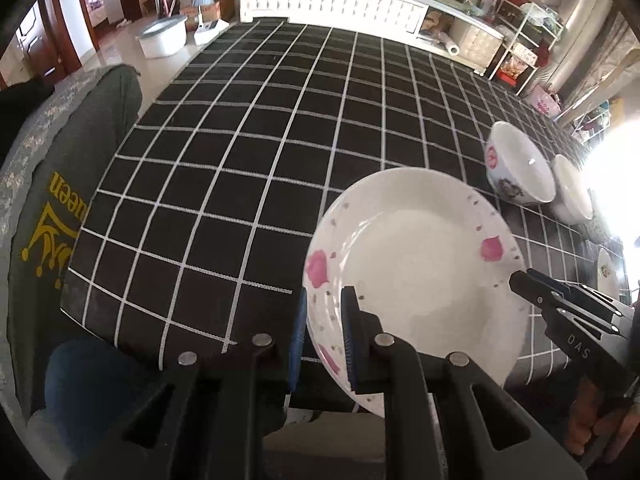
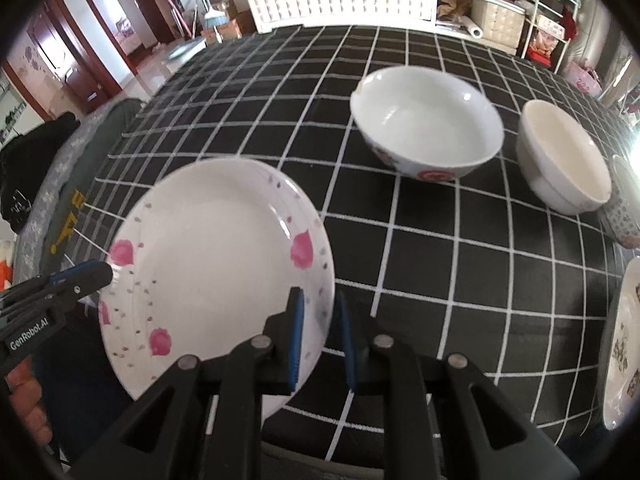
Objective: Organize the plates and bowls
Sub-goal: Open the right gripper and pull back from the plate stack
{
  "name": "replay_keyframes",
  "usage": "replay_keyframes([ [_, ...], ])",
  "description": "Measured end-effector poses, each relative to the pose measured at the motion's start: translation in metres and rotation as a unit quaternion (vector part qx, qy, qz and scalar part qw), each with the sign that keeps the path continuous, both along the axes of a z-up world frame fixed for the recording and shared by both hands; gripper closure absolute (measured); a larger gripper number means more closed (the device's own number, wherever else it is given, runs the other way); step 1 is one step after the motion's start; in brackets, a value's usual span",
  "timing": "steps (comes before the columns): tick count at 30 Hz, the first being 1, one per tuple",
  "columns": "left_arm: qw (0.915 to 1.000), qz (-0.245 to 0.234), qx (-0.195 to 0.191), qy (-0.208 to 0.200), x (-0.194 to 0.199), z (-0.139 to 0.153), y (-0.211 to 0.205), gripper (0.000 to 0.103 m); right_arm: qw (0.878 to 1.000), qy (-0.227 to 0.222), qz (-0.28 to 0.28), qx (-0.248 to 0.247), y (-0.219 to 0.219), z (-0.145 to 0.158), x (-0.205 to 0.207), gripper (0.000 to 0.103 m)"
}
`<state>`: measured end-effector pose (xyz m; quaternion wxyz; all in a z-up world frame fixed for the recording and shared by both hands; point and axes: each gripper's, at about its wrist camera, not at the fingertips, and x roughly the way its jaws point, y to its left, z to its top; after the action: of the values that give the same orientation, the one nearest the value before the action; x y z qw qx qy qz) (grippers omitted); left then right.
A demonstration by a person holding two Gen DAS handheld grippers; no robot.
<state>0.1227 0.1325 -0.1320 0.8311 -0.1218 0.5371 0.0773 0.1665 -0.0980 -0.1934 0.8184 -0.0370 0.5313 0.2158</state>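
A white plate with pink flowers (image 1: 416,276) (image 2: 216,272) is held over the near edge of the black checked table (image 1: 240,168) (image 2: 440,264). My left gripper (image 1: 324,340) is shut on its left rim, and my right gripper (image 2: 320,340) is shut on its right rim. Each gripper shows in the other's view: the right one (image 1: 520,280) and the left one (image 2: 108,272). A white bowl with a red and grey pattern (image 1: 520,168) (image 2: 428,124) and a plain white bowl (image 1: 572,192) (image 2: 564,156) stand on the table to the right.
Another patterned plate (image 2: 620,344) (image 1: 608,276) lies at the table's right edge, next to a small patterned dish (image 2: 622,216). A grey covered chair (image 1: 48,184) stands at the table's left side. A white cabinet (image 1: 332,0) and shelves (image 2: 548,12) are behind.
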Motion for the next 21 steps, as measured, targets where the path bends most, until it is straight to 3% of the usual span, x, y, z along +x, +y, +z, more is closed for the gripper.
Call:
replay_keyframes([
  [6, 0.9992, -0.018, 0.011, -0.034, -0.01, 0.025, -0.021, 0.089, 0.998, -0.034, -0.029, 0.045, -0.022, 0.031, -0.013, 0.081],
  [9, 0.9982, -0.028, 0.014, -0.051, -0.013, 0.037, -0.035, 0.078, 0.995, -0.051, -0.046, 0.079, -0.037, 0.04, -0.017, 0.081],
  [11, 0.9973, -0.036, 0.017, -0.062, -0.013, 0.043, -0.045, 0.073, 0.994, -0.075, -0.039, 0.075, -0.041, 0.048, -0.025, 0.08],
  [13, 0.9961, -0.045, 0.022, -0.073, -0.014, 0.047, -0.055, 0.067, 0.993, -0.099, -0.037, 0.044, -0.046, 0.054, -0.033, 0.073],
  [17, 0.9923, -0.072, 0.05, -0.087, -0.013, 0.055, -0.083, 0.063, 0.989, -0.139, -0.051, -0.006, -0.057, 0.065, -0.043, 0.042],
  [19, 0.9904, -0.085, 0.061, -0.09, -0.011, 0.056, -0.097, 0.063, 0.989, -0.131, -0.057, -0.023, -0.065, 0.069, -0.044, 0.038],
  [21, 0.9898, -0.1, 0.048, -0.09, -0.01, 0.057, -0.108, 0.063, 0.992, -0.112, -0.047, 0.014, -0.078, 0.072, -0.044, 0.037],
])
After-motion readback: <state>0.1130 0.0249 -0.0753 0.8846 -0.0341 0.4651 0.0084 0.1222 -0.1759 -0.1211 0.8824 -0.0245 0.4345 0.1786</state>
